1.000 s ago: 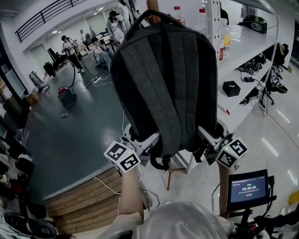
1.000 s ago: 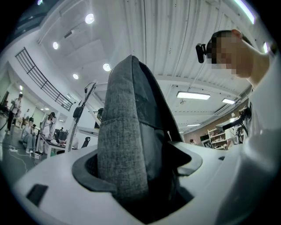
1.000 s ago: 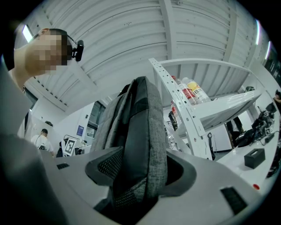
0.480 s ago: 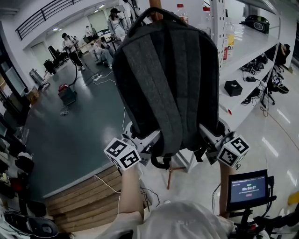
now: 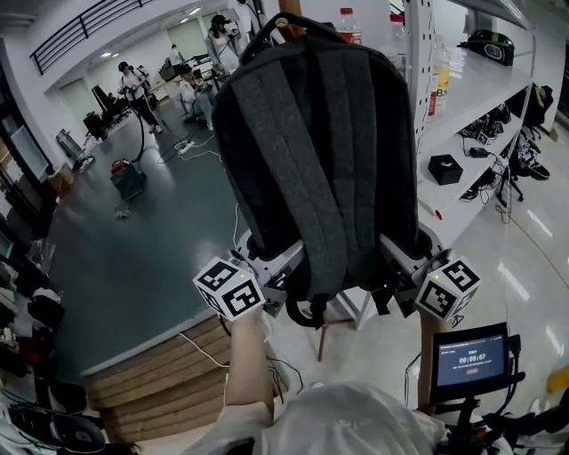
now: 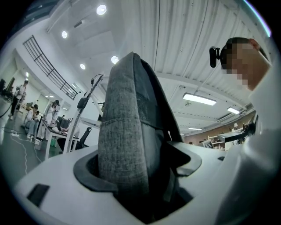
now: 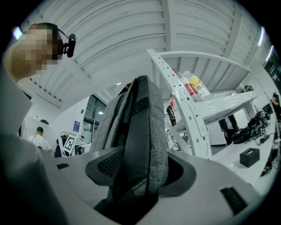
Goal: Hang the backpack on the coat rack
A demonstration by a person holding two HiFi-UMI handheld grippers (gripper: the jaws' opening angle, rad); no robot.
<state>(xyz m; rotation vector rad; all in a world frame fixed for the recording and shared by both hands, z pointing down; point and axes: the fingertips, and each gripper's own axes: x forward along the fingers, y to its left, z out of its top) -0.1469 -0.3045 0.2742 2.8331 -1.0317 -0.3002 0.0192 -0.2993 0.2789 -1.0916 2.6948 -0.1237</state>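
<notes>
A dark grey backpack is held up in front of me, its shoulder straps facing me. Its top handle sits at the wooden pole of the coat rack, of which only the tip and a leg show. My left gripper is shut on the backpack's lower left edge. My right gripper is shut on its lower right edge. Whether the handle rests on a hook is hidden.
A white shelf unit with bottles and a black box stands close on the right. A small screen sits low right. Wooden steps lie low left. People stand far back.
Both grippers have lifted the backpack slightly, and its top handle has risen closer to the rack's pole. The grips are unchanged.
</notes>
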